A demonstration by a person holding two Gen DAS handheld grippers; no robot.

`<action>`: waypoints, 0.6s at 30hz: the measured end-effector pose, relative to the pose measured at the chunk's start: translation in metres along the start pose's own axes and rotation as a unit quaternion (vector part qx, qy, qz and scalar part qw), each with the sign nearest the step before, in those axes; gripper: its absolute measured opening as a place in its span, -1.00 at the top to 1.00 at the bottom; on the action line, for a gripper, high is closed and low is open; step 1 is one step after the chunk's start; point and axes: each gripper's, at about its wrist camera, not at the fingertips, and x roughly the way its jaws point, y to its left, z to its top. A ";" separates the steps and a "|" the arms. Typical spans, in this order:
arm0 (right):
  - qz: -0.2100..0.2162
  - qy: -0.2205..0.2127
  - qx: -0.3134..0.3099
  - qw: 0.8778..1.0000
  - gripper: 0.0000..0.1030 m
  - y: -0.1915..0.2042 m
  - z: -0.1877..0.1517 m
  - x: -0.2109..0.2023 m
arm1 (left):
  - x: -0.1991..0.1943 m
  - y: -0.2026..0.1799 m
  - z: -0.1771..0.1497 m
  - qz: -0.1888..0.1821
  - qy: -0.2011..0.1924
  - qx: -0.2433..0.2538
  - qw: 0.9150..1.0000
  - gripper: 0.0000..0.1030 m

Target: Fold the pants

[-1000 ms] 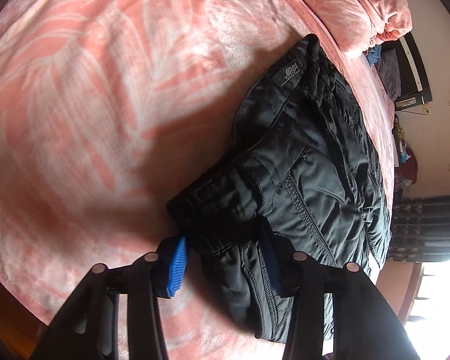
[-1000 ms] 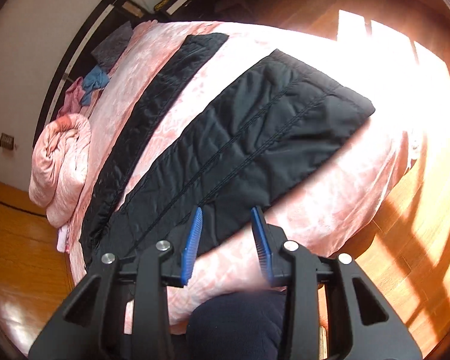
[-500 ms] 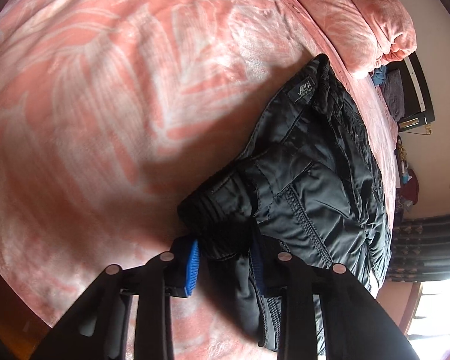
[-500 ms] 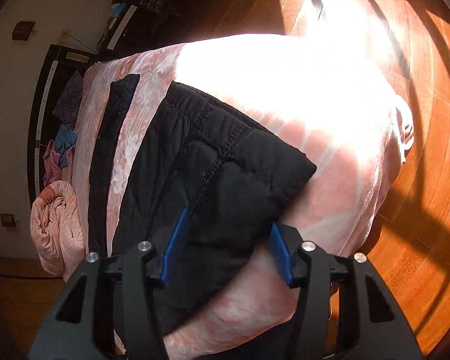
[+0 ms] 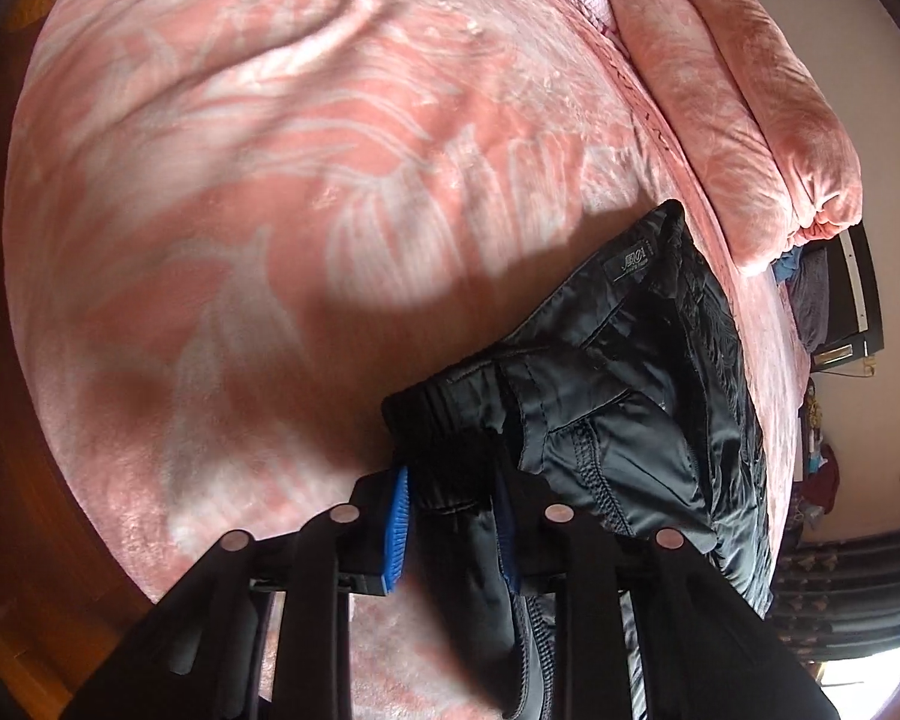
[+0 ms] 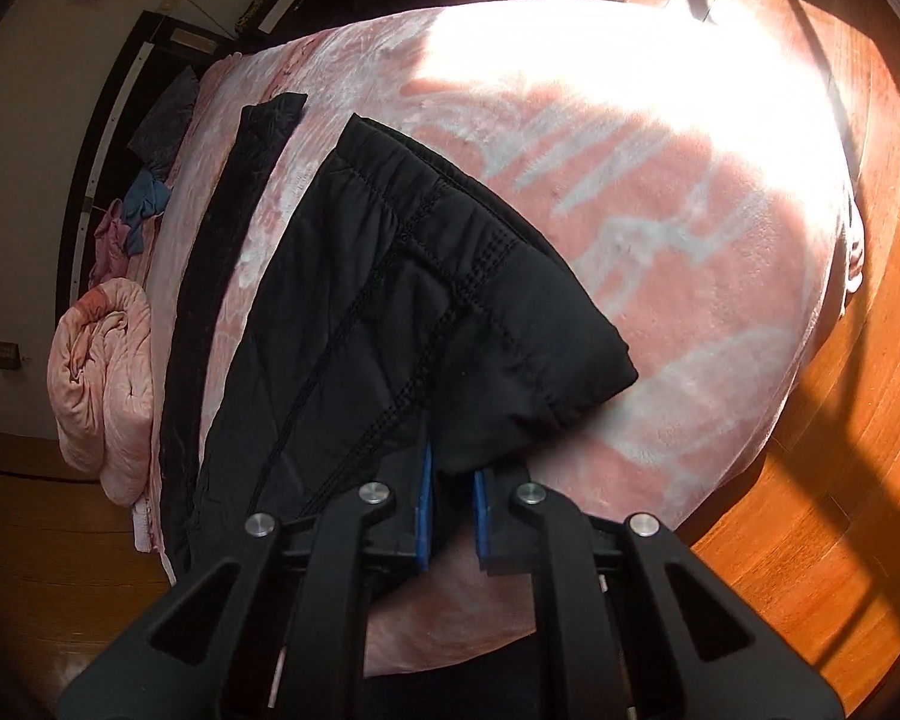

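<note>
Black padded pants (image 5: 618,396) lie on a pink patterned bed cover (image 5: 270,210). In the left wrist view the waist end with its label is near me, and my left gripper (image 5: 450,510) is shut on the bunched waistband, blue pads pressing the fabric from both sides. In the right wrist view one pant leg (image 6: 390,312) runs toward me and the other leg (image 6: 228,252) lies as a narrow strip to its left. My right gripper (image 6: 452,474) has its jaws closing tight on the near corner of the leg's hem, fabric pinched between the pads.
A rolled pink quilt (image 5: 750,120) lies along the bed's far side, also visible as a pink roll (image 6: 102,372). Loose clothes (image 6: 150,192) lie by the dark headboard. Wooden floor (image 6: 840,480) surrounds the bed, with bright sun on the cover (image 6: 630,60).
Left gripper closed on the waistband and shifted sideways with it. Right gripper came down to the leg's hem and closed from wide open onto its corner.
</note>
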 end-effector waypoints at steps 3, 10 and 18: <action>-0.010 0.000 -0.037 0.999 0.23 0.009 -0.003 -0.012 | 0.002 -0.004 0.003 0.003 0.016 0.017 1.000 0.21; -0.112 -0.098 -0.110 0.983 -0.13 0.035 -0.004 -0.068 | -0.045 -0.029 0.024 0.028 -0.005 0.109 0.994 -0.78; -0.144 0.021 -0.122 0.982 -0.18 0.047 0.002 0.002 | -0.032 -0.122 0.087 -0.033 0.013 0.196 0.980 -0.89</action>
